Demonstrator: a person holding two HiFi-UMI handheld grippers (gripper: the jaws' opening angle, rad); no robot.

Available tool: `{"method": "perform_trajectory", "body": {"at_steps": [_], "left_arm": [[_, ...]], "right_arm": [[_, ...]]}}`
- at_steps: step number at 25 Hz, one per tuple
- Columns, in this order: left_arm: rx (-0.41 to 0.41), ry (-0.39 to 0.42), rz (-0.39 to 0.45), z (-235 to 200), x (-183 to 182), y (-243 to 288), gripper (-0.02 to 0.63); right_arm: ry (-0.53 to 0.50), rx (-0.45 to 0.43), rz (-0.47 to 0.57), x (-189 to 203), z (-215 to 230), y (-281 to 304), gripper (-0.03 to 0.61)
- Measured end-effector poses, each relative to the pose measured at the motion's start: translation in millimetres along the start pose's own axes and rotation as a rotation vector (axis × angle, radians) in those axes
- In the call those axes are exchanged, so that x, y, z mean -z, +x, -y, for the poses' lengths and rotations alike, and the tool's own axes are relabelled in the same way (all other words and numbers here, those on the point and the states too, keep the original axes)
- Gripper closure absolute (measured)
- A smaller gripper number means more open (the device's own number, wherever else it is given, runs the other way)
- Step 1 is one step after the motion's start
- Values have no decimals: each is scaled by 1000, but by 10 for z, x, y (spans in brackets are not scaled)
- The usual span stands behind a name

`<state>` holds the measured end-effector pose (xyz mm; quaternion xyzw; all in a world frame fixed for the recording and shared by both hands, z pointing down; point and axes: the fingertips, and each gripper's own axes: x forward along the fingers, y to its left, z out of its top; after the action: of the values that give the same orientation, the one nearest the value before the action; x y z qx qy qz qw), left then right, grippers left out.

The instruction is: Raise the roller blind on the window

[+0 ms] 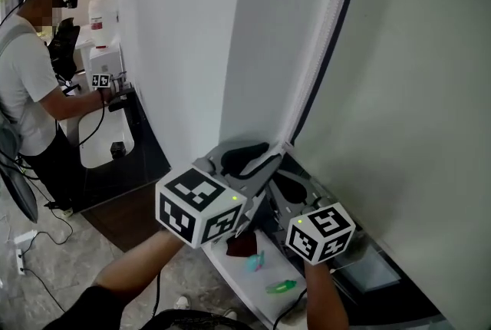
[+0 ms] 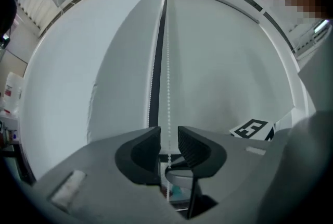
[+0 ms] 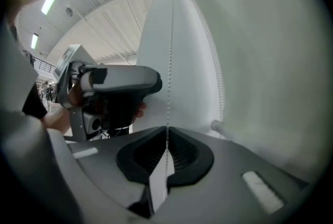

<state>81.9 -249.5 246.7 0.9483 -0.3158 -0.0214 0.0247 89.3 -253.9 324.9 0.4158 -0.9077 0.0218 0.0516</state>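
The roller blind (image 1: pixel 406 90) hangs down over the window at the right, and its white bead chain (image 1: pixel 322 44) runs down its left edge. My left gripper (image 1: pixel 257 160) points level at the chain. In the left gripper view its jaws stand open (image 2: pixel 169 139), with the bead chain (image 2: pixel 167 87) passing through the gap and touching neither pad. My right gripper (image 1: pixel 295 190) sits just below and to the right. In the right gripper view its jaws (image 3: pixel 167 147) are shut on the bead chain (image 3: pixel 170 61), which rises taut from the seam.
A white wall pillar (image 1: pixel 192 37) stands left of the blind. Small coloured objects (image 1: pixel 280 286) lie on the sill (image 1: pixel 230 263) under the grippers. At the far left a person (image 1: pixel 31 75) works at a counter with a white machine (image 1: pixel 103 37). Cables trail on the floor (image 1: pixel 38 244).
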Motion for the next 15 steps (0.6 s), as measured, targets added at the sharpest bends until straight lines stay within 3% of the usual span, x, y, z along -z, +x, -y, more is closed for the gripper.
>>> {"method": "perform_trajectory", "body": {"at_steps": [10, 13, 15], "left_arm": [[74, 102, 14, 193, -313, 170, 512], [64, 105, 25, 188, -360, 208, 587], [70, 109, 22, 196, -358, 219, 599]], "right_arm": [[-50, 56, -26, -1, -83, -178, 563], [-49, 68, -29, -10, -46, -218, 563], [-60, 71, -40, -11, -44, -223, 563]]}}
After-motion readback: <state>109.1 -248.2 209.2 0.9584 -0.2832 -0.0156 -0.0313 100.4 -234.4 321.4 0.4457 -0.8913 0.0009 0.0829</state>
